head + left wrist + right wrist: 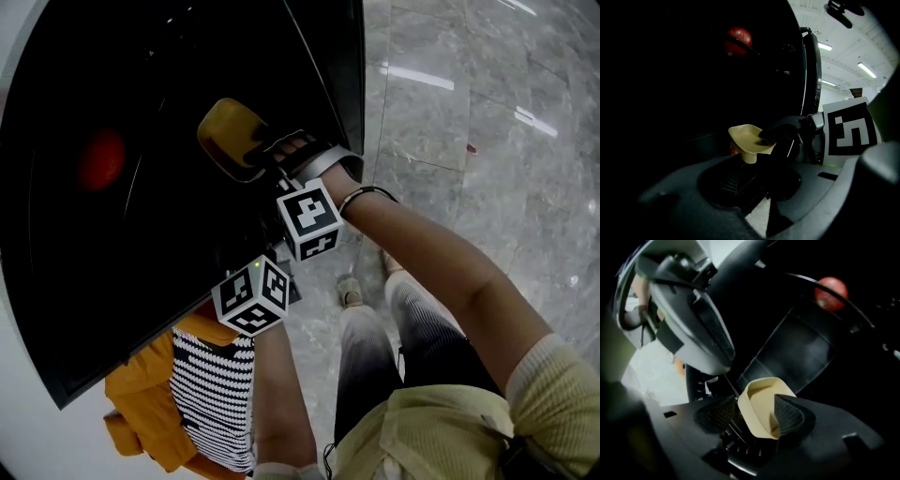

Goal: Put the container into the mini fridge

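Note:
A yellow container hangs at the mouth of the dark mini fridge. My right gripper reaches in from the right and straddles the container's near wall. In the right gripper view one pad lies inside the container and the other pad stands just off its outer side, so the gripper is open. The left gripper view shows the container with that black jaw over its rim. My left gripper hovers just behind, its pads together on nothing.
A red round object rests deeper in the fridge, also showing as a red ball past the container. The fridge door stands open at the right. Grey marble floor lies beyond; an orange and striped cloth hangs below.

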Demonstrator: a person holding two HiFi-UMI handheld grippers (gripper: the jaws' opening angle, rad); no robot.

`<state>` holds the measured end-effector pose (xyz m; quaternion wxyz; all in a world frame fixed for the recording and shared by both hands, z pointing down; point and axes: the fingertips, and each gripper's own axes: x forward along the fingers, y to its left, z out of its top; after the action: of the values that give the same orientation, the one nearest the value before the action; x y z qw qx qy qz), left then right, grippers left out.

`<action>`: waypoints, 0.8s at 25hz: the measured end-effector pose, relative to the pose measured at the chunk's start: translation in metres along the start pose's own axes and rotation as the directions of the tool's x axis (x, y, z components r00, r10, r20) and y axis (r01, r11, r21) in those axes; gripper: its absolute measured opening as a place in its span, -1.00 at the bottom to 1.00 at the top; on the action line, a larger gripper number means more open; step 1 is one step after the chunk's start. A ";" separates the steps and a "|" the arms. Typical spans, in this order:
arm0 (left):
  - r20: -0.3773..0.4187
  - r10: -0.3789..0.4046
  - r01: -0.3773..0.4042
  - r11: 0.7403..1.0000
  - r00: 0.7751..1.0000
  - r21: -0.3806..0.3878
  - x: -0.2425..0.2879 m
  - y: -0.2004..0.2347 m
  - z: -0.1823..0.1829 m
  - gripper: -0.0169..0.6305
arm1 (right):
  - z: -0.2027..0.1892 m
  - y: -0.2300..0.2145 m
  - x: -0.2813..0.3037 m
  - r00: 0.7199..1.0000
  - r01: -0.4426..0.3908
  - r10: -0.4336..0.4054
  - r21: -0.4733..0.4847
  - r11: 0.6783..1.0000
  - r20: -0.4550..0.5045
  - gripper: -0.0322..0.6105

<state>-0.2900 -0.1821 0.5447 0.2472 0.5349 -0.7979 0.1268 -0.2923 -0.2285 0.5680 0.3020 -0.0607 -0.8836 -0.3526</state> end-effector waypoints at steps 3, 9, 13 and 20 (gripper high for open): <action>0.007 -0.029 0.029 1.000 1.000 0.001 -0.004 -0.005 0.006 -0.69 | 0.003 -0.005 -0.011 0.999 0.032 -0.033 0.061 0.998 0.003 -0.15; 0.012 -0.080 0.080 0.997 0.997 0.015 -0.017 -0.020 0.019 -0.69 | 0.006 -0.020 -0.040 0.997 0.064 -0.071 0.237 0.969 0.018 -0.15; 0.032 -0.094 0.092 0.995 0.995 0.034 -0.027 -0.026 0.026 -0.69 | 0.003 -0.034 -0.064 0.992 0.106 -0.122 0.375 0.921 0.021 -0.17; 0.052 -0.142 0.140 0.989 0.989 0.047 -0.042 -0.039 0.041 -0.72 | 0.005 -0.049 -0.099 0.981 0.165 -0.192 0.521 0.838 -0.002 -0.26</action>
<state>-0.2523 -0.1833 0.4855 0.2219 0.5984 -0.7617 0.1115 -0.2303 -0.2507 0.4794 0.2507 0.0965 -0.9549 -0.1266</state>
